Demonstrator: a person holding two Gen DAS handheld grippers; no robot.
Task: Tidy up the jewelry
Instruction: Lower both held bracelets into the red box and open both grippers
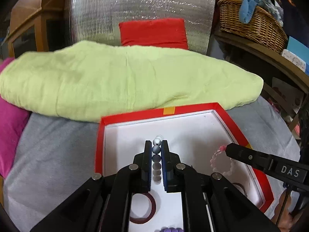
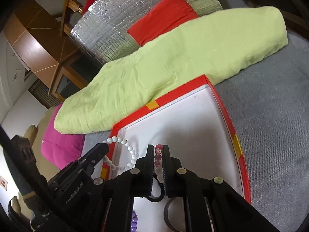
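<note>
Left gripper (image 1: 156,144): fingers drawn close on the white bead bracelet (image 1: 156,154); a row of beads sits between the pads, and the loop hangs beyond the tips over the near left rim of the red box (image 1: 135,116).
Right gripper (image 2: 158,148): fingers nearly together, pinching the pink bead bracelet (image 2: 158,154) between the pads; it hangs above the white floor of the box.
Already in the box: a dark red bangle (image 1: 143,208) and purple beads (image 1: 171,229), under the left fingers.
Likely step: setting both bracelets down inside the box.
Doing it well: lower each loop onto bare floor ahead of the fingertips, apart from each other, before opening.
Risk: round beads may roll, or the elastic may snag a pad.
</note>
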